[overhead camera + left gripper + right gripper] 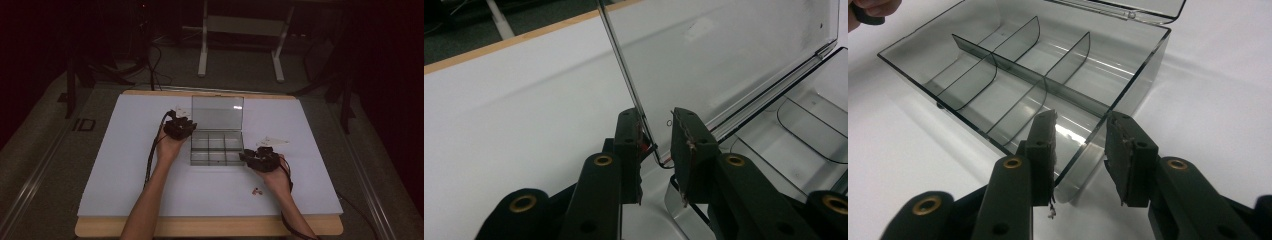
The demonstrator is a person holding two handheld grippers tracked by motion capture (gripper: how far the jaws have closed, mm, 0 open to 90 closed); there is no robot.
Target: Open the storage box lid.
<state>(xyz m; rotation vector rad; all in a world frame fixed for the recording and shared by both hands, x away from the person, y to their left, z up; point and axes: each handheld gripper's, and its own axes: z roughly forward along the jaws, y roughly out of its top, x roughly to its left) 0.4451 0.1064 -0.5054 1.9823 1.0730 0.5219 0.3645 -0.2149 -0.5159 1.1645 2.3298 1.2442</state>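
Note:
A clear smoky plastic compartment box [217, 156] lies in the middle of the white board, with its lid [217, 112] standing upright at the back. All of its compartments [1013, 75] look bare. My left gripper [185, 122] is at the box's left rear corner. Its open jaws straddle the lid's side edge [624, 75] near the hinge, with a gap on the right pad's side. My right gripper [248, 156] is at the front right corner [1083, 170]. It is open, with one jaw inside the wall and one outside.
A small reddish bit [257, 190] lies on the white board [125, 175] near the front right. A pale scrap [273, 141] rests just beyond my right hand. The wooden table edge [210, 226] runs along the front. A white frame's legs [202, 55] stand on the floor beyond.

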